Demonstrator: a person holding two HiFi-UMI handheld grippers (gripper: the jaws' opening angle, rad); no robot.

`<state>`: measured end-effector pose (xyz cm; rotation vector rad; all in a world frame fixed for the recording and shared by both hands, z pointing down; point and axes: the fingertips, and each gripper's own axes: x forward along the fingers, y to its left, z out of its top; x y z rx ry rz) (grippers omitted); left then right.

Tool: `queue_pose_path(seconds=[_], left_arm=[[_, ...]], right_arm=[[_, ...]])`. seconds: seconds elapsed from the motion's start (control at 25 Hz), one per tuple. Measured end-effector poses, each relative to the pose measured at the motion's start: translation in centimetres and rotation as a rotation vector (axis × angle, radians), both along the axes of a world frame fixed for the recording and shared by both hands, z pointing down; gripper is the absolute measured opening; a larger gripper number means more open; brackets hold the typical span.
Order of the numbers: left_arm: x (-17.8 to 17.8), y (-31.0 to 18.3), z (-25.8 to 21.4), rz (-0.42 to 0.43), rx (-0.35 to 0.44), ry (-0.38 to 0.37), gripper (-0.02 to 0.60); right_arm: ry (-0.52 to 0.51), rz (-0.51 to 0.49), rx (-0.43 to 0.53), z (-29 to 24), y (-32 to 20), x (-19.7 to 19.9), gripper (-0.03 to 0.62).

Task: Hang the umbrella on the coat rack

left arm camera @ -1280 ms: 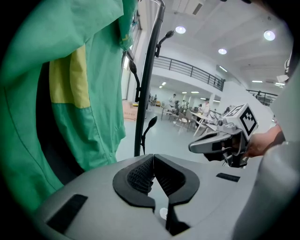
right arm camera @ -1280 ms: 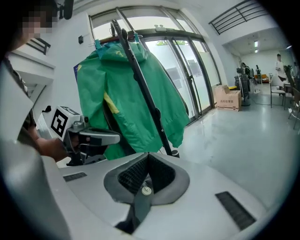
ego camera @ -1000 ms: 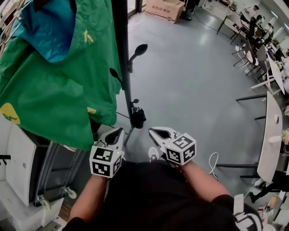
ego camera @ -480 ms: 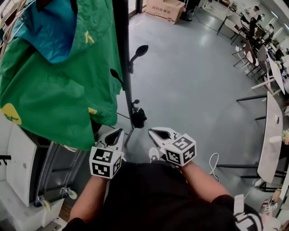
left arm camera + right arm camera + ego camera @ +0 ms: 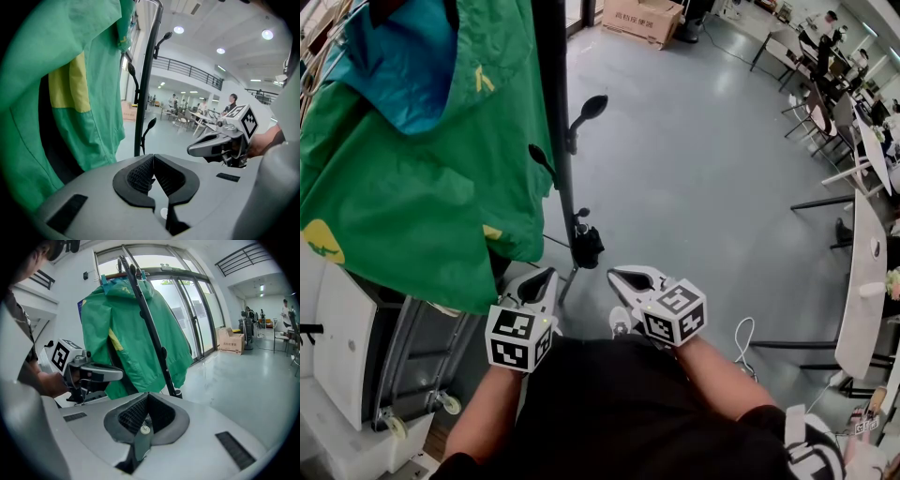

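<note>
Head view unchanged, left claw (image 5: 546, 276) and right claw (image 5: 616, 276) both clenched empty, beside coat rack (image 5: 554, 141)

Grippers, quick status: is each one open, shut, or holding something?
Left gripper: shut, nothing between its jaws.
Right gripper: shut, nothing between its jaws.

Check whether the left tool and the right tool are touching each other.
Apart. The head view shows a clear gap of grey floor between the tips of the left tool and the right tool.
</note>
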<state>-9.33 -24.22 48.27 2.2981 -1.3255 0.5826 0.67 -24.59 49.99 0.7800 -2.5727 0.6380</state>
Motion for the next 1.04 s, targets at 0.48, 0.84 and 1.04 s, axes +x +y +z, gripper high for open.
queue_pose_path(seconds=[0.48,0.84,1.04], left_arm=[[0.01,-0.08,-0.02,-0.002,0.002,0.003,0.015],[0.03,-0.38,-0.19,-0.003,0.007,0.002,0.015],[0.07,-0.22,-0.27,-0.004,0.006,0.007,0.015]], right_arm=[[-0.003,-0.001,-0.005,0.28,0.01,-0.14,0.011],[-0.005,0.000,-0.004,0.49,-0.21,-0.33,0.011],[-0.005,-0.002,-0.006,0.46,-0.05,-0.37,0.011]])
